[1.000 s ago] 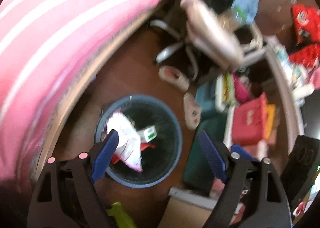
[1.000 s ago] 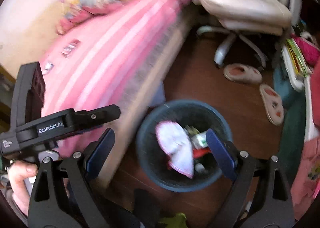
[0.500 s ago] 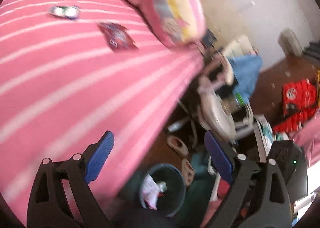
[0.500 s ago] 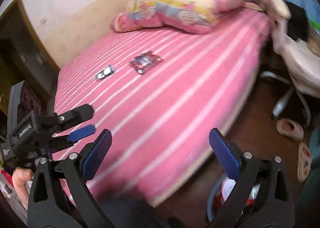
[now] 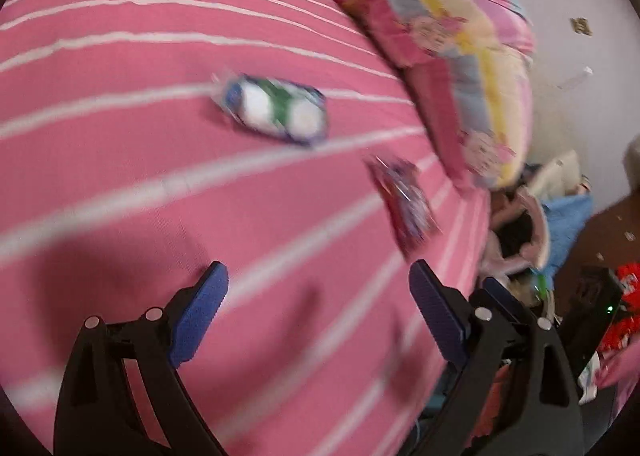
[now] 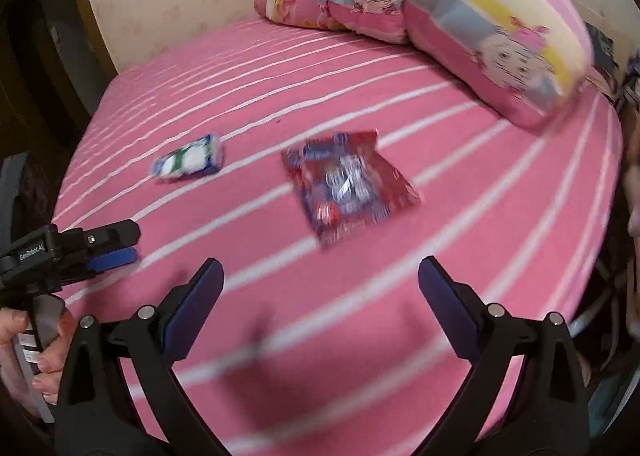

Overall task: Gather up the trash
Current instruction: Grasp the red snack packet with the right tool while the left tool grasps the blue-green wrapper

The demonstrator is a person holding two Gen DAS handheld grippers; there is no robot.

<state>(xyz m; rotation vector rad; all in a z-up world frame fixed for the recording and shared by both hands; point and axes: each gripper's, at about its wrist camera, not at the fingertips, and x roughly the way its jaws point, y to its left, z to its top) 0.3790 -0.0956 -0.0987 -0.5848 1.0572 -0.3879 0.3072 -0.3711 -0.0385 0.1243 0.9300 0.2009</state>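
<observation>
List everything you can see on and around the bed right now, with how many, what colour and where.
red and blue snack wrapper: one, lying flat mid-bed, ahead of the right gripper
white, green and blue packet: one, on the bed left of the red wrapper, apart from it
bed sheet: one, pink with white stripes
pillows: a pile, pink, yellow and blue cartoon print, at the head of the bed; exact count unclear
clutter beside the bed: blue, white and red items, too blurred to name
left gripper: one, black with blue pads, open, empty
right gripper: one, black with blue pads, open, empty
</observation>
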